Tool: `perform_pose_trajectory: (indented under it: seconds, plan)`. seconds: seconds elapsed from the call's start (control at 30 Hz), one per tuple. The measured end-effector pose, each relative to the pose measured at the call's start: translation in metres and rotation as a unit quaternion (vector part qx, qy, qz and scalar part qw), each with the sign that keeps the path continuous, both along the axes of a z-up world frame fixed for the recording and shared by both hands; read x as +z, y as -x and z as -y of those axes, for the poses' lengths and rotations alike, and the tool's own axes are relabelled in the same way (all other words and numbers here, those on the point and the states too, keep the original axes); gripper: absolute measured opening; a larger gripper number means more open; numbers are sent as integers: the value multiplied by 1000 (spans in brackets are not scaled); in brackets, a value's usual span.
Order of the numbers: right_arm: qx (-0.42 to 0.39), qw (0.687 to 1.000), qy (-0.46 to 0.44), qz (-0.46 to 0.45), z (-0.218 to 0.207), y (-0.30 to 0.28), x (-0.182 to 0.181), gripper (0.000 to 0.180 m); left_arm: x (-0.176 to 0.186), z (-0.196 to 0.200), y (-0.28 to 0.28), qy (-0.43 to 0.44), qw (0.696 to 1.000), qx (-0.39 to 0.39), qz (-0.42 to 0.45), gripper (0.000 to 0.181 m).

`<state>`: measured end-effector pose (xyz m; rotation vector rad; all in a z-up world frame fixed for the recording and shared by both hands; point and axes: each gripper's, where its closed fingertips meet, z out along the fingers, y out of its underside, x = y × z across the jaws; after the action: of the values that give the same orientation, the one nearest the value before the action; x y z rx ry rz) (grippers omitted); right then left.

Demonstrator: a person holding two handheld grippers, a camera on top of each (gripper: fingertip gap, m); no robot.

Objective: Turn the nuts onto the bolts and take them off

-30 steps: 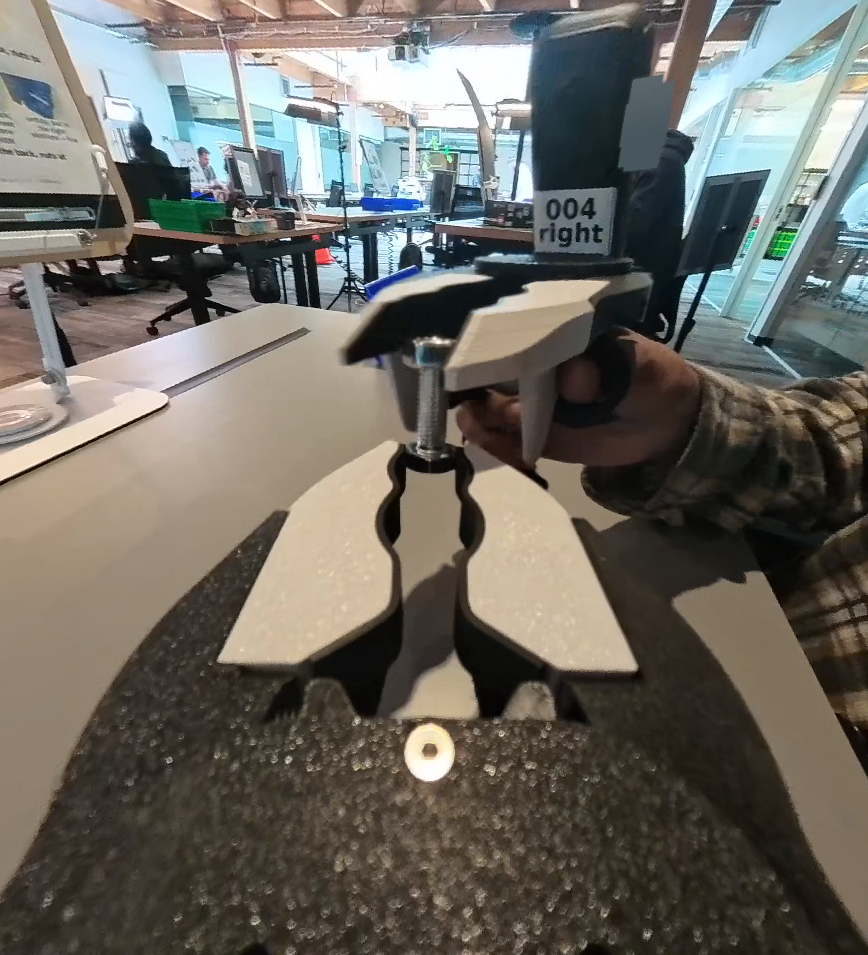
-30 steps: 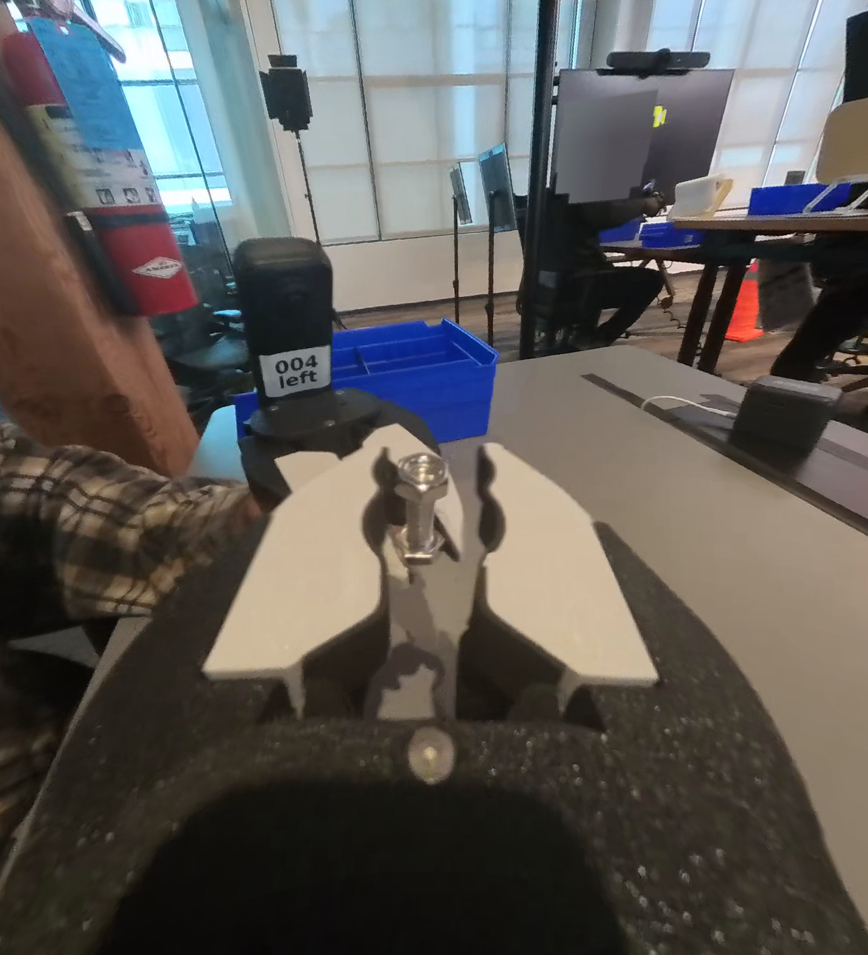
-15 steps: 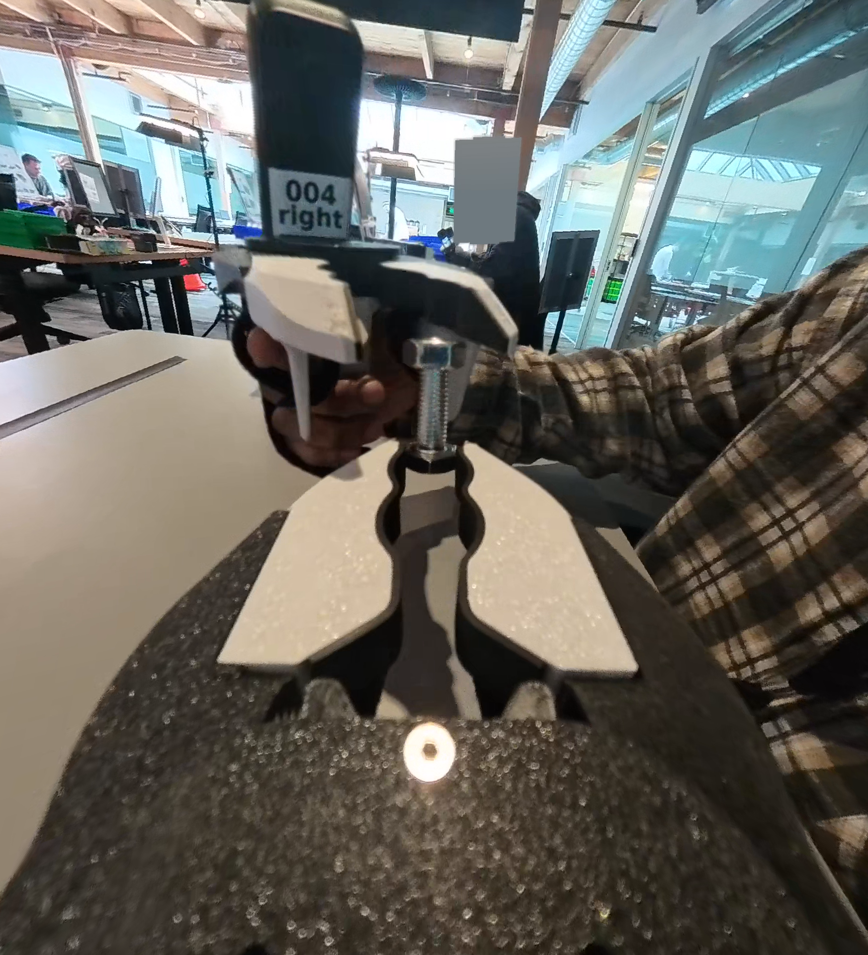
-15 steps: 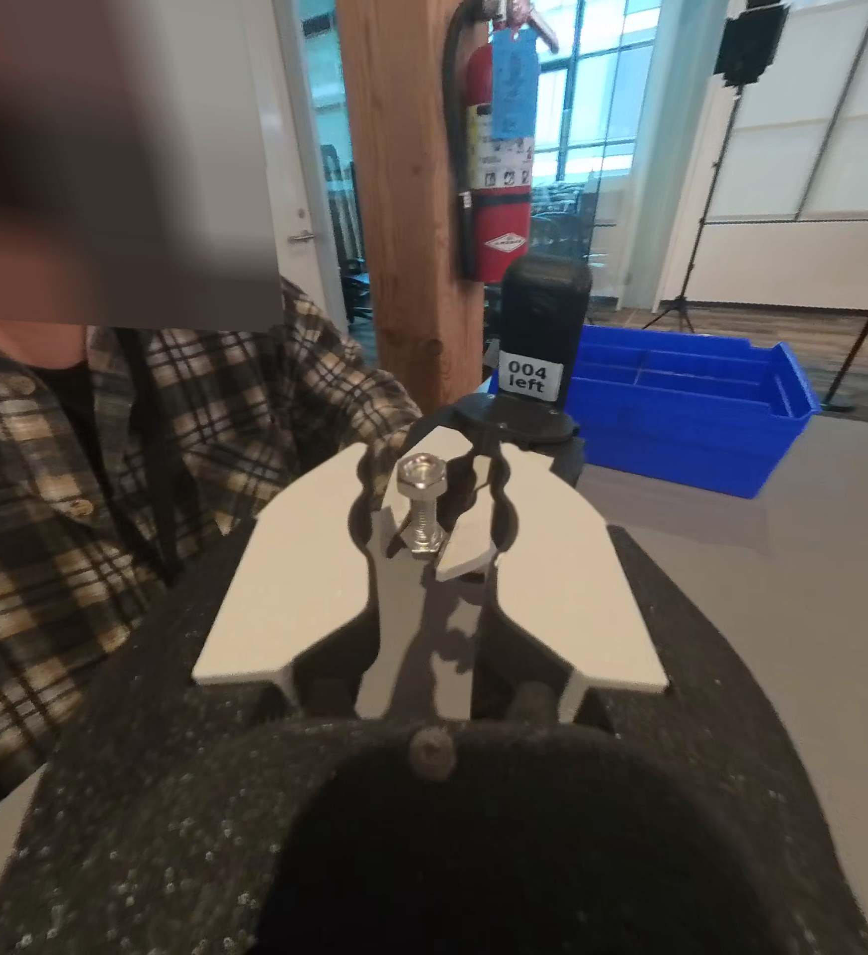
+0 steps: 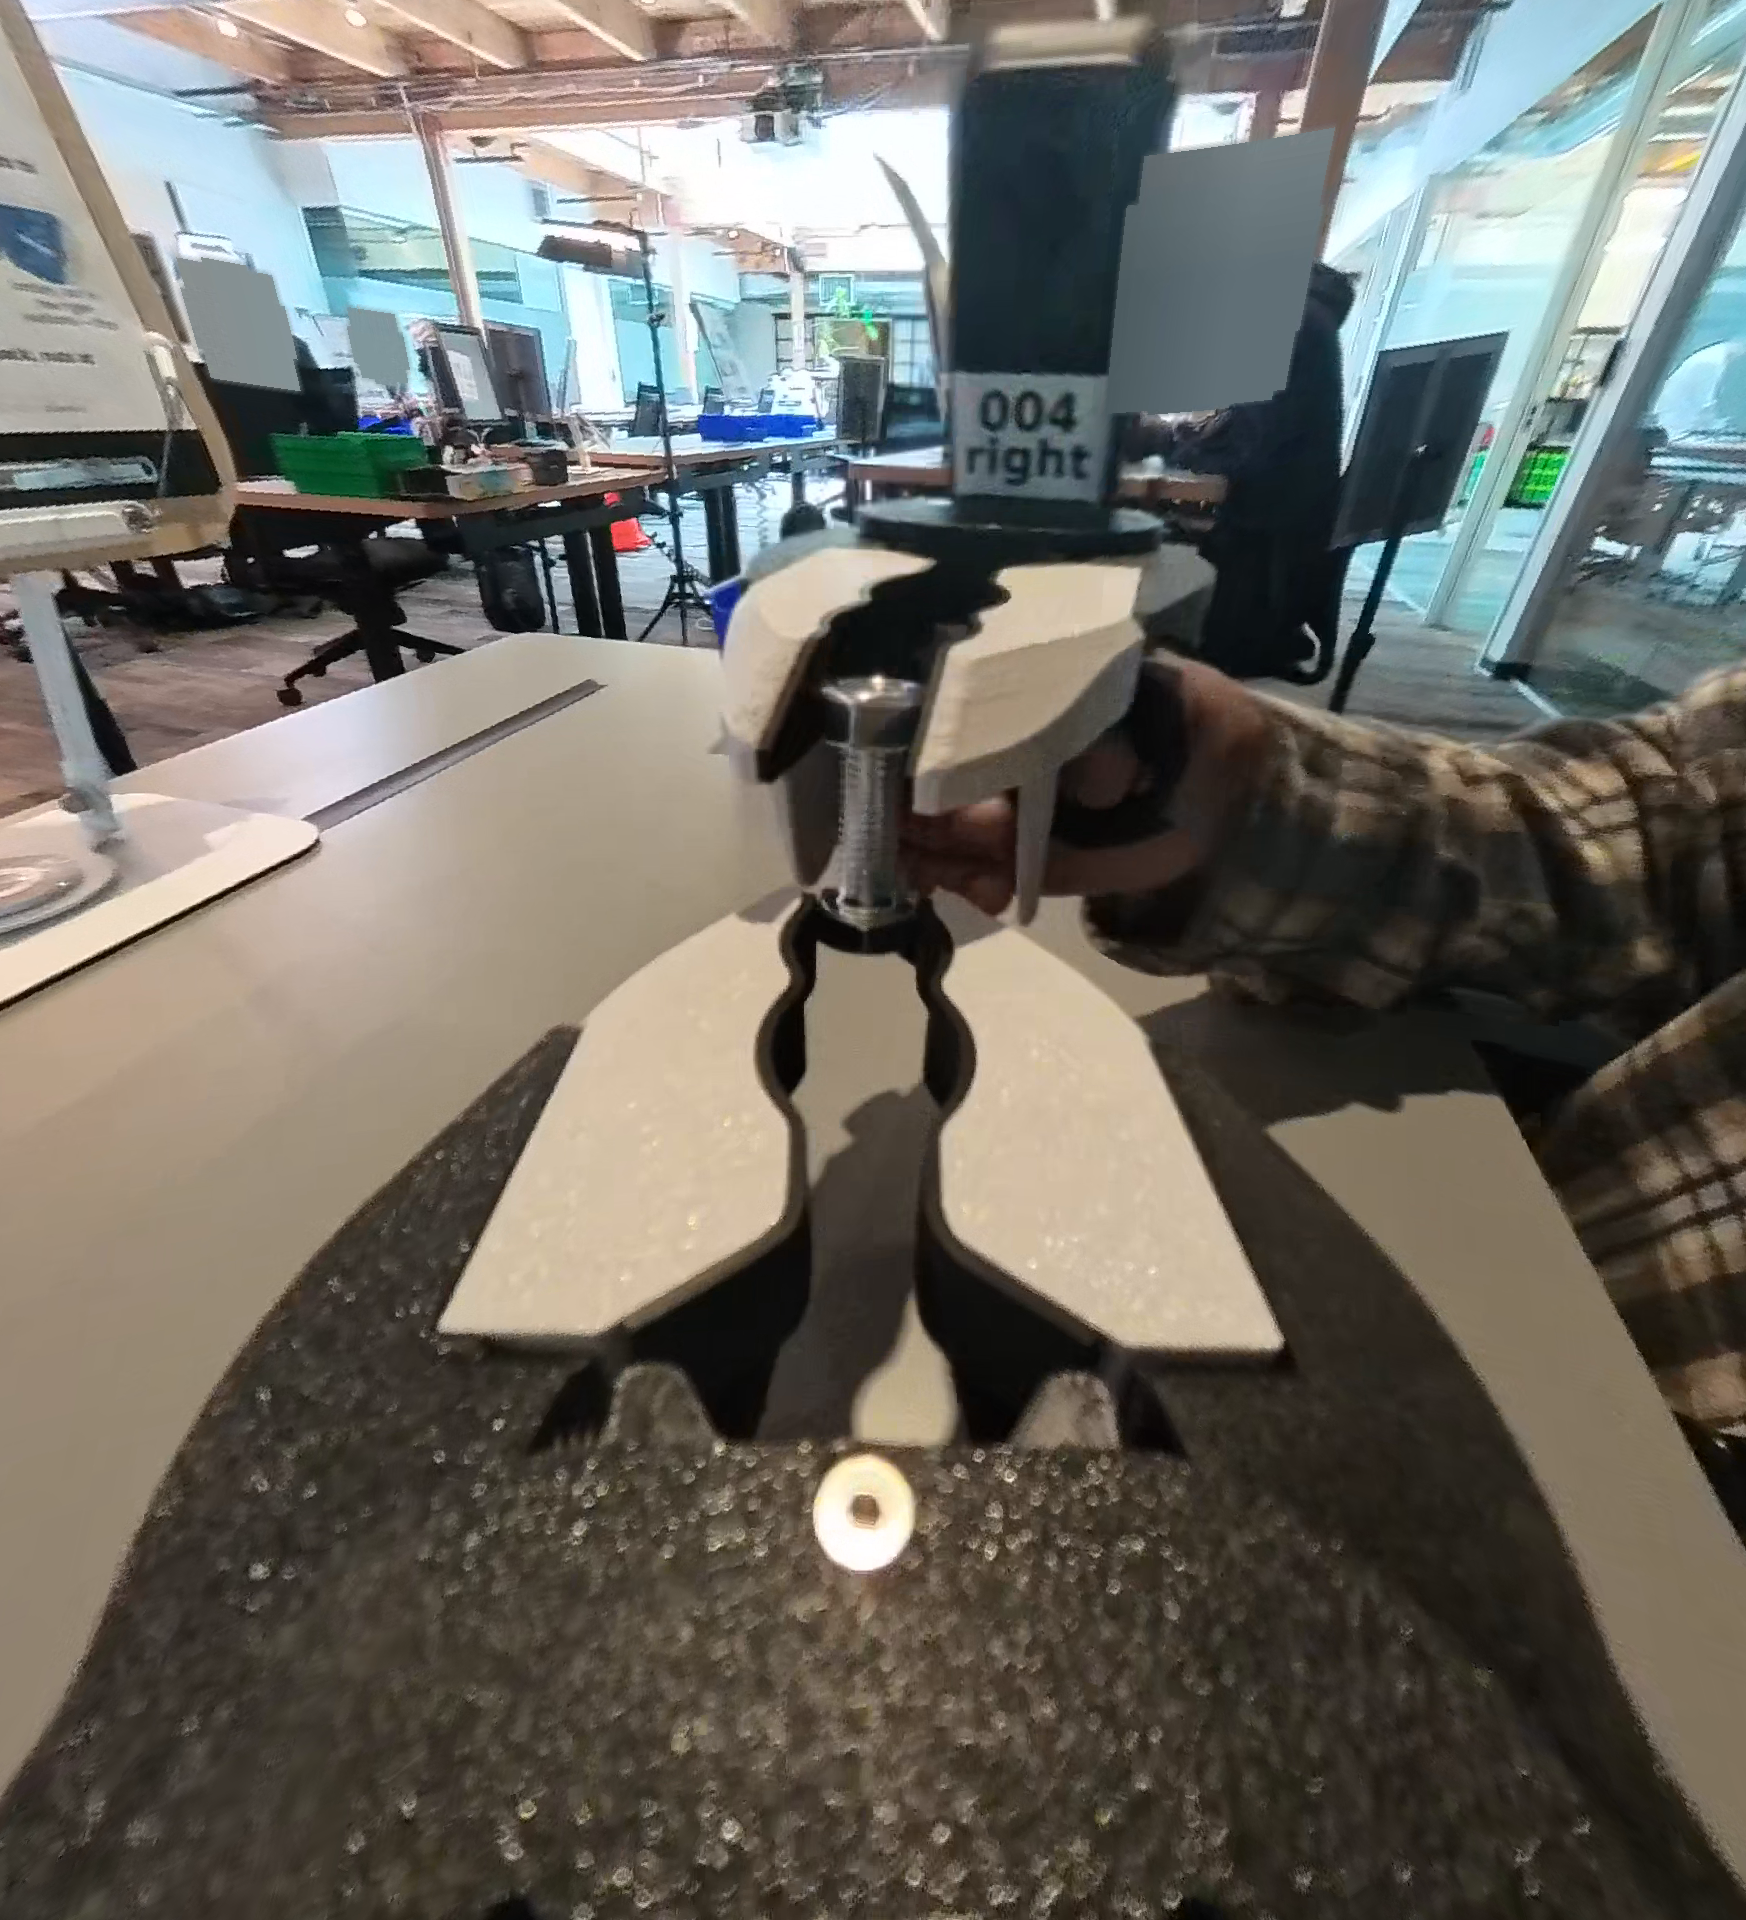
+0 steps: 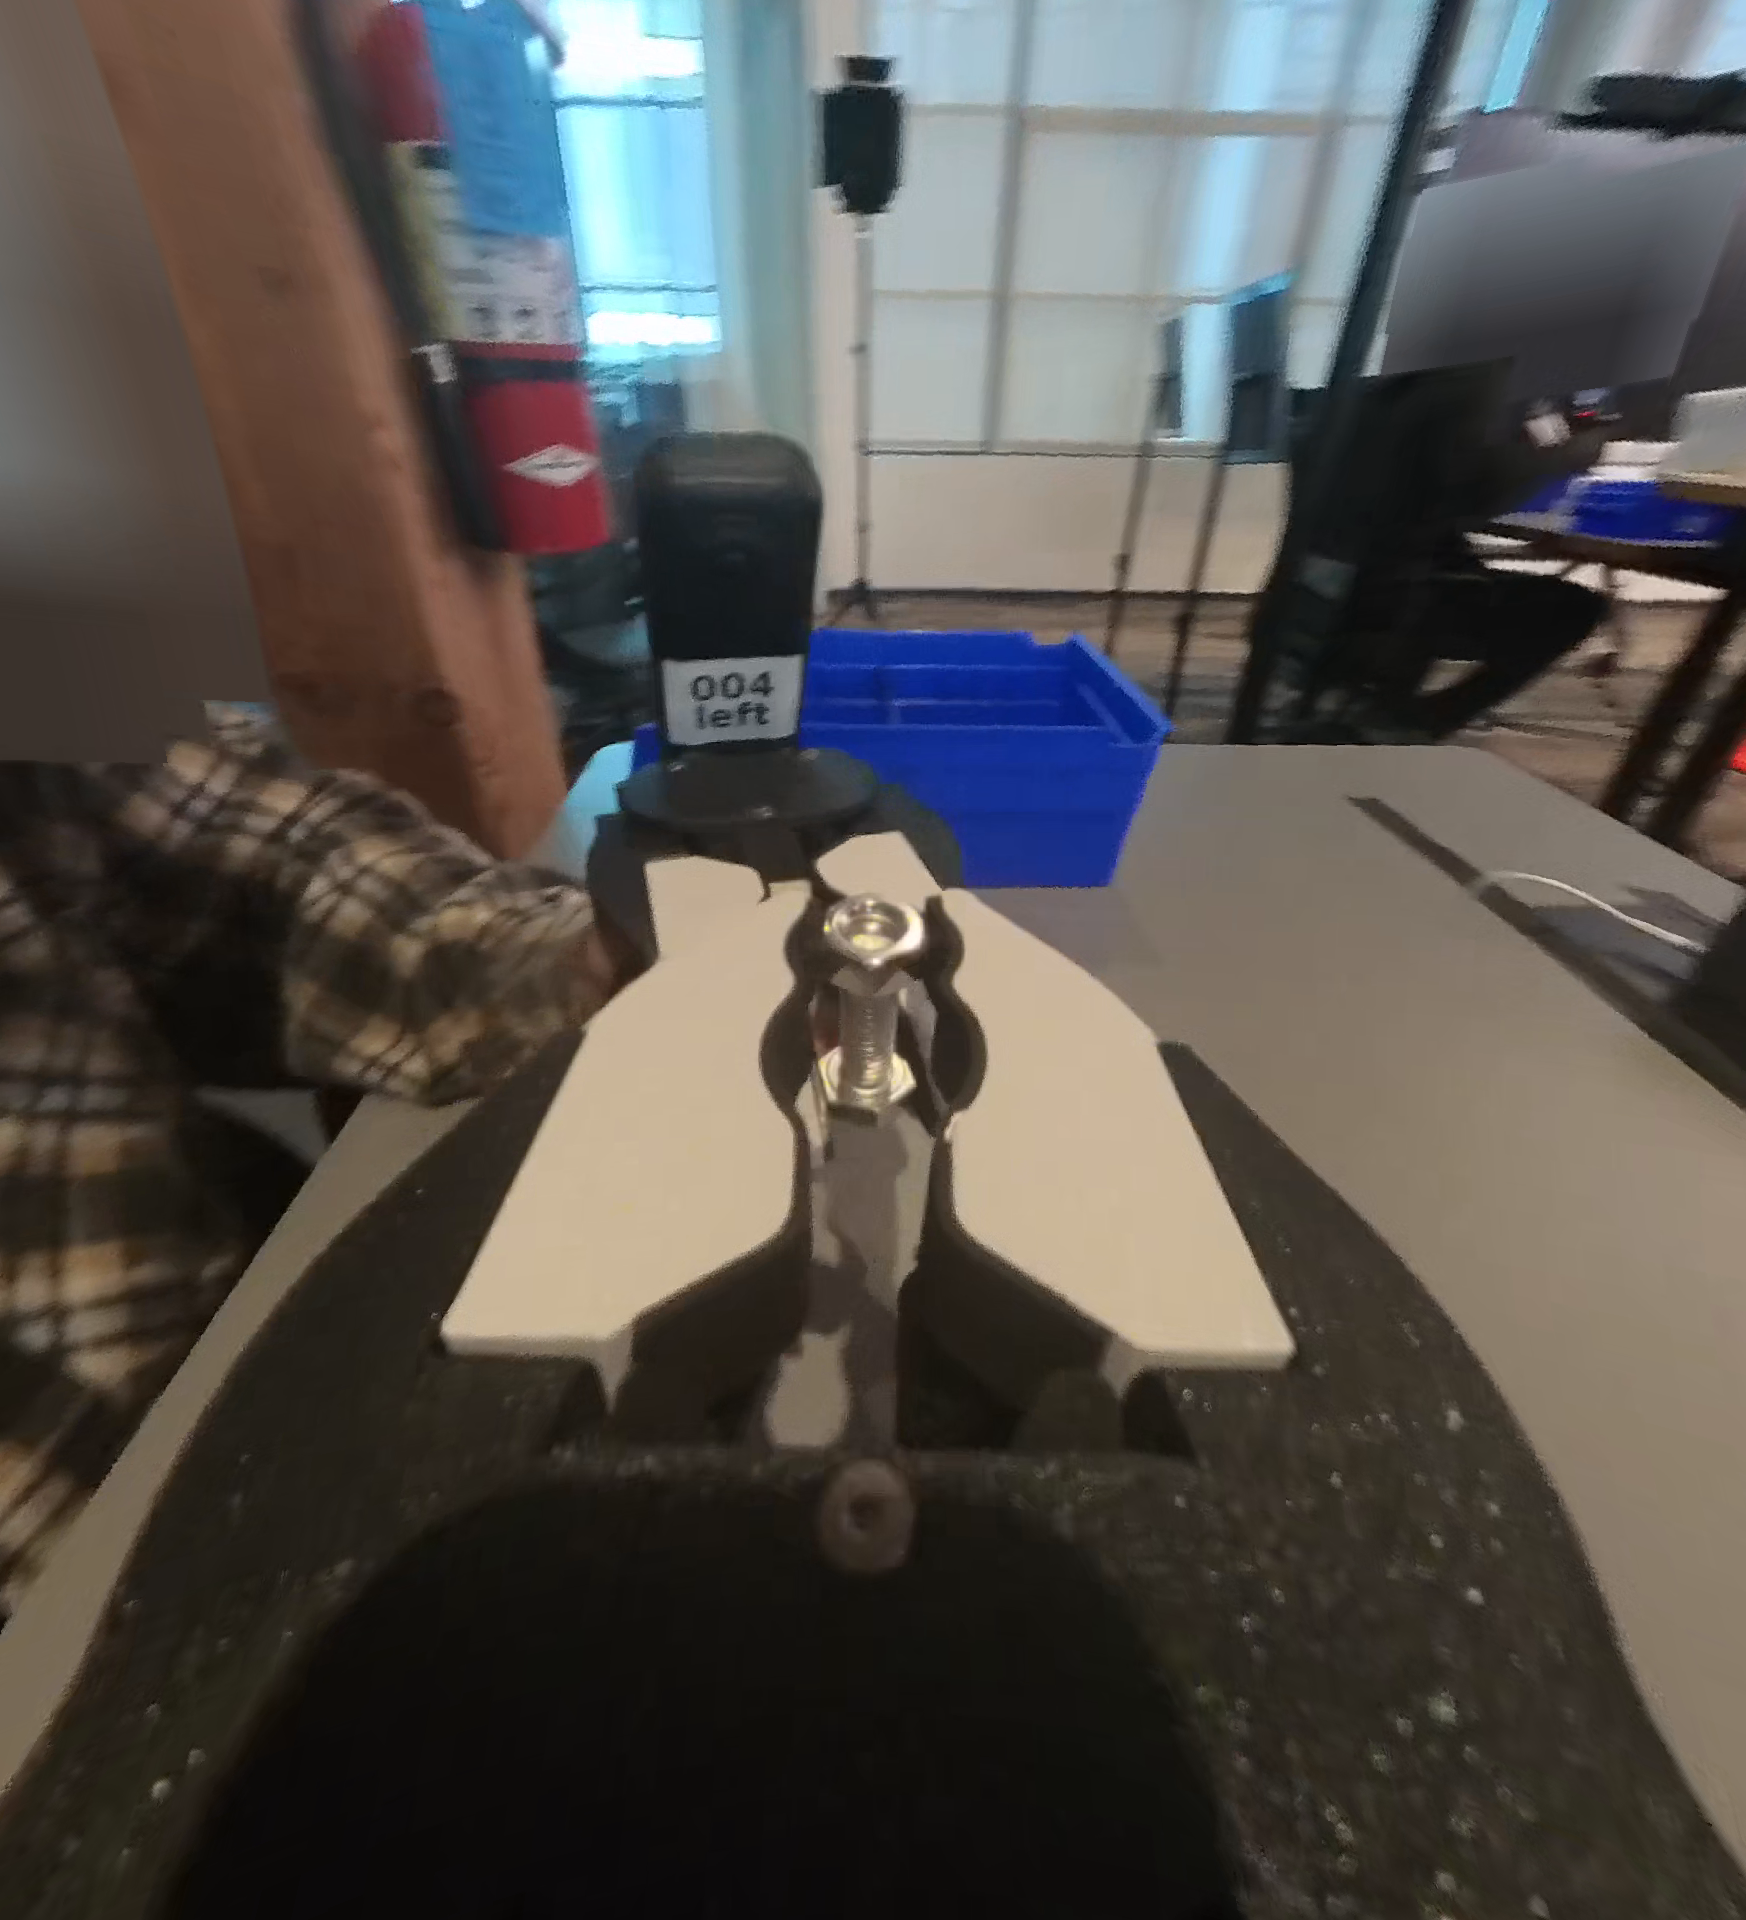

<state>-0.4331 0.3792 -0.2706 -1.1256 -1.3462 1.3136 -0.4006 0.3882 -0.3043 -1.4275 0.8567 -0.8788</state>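
Holding a steel bolt [image 5: 867, 810] upright in the air, above the grey bench [image 5: 381, 987] and touching nothing on it. Gripping from below with the left gripper [image 5: 869, 935], fingers [image 5: 661, 1122] pinched together on the nut [image 5: 867, 916] at the low end of the thread. Gripping from above with the right gripper [image 5: 874, 727], clamped on the six-sided head, with a hand [image 5: 1014, 842] behind on the handle. From the right wrist view, showing the head at the finger tips, the nut further down, and bare thread between the two. Cannot tell whether the nut is going on or coming off.

Likely to handle as small, hard and heavy for its size, with no give at all and no danger of crushing. Smooth plated metal, so probably slippery against flat finger faces. Best taken across opposite flats of head and nut, seated in the scalloped notch near the tips, never on the thread. Worth keeping both grips square to the shank, since a tilt could bind the thread or let the nut twist free and drop. Also in view: a blue bin [image 6: 1004, 769] at the far end of the bench, well apart from the work
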Motion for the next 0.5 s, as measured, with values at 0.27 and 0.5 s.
perform_pose_trajectory:
  seconds: [0.27,0.5]
  plan:
    - [-64,996,19,-52,-3,-7,7,67,-1,1,-3,14,1000,-16,12,17]
    - [41,998,9,-37,28,-6,12,86,3,2,-1,36,998,-34,42,17]
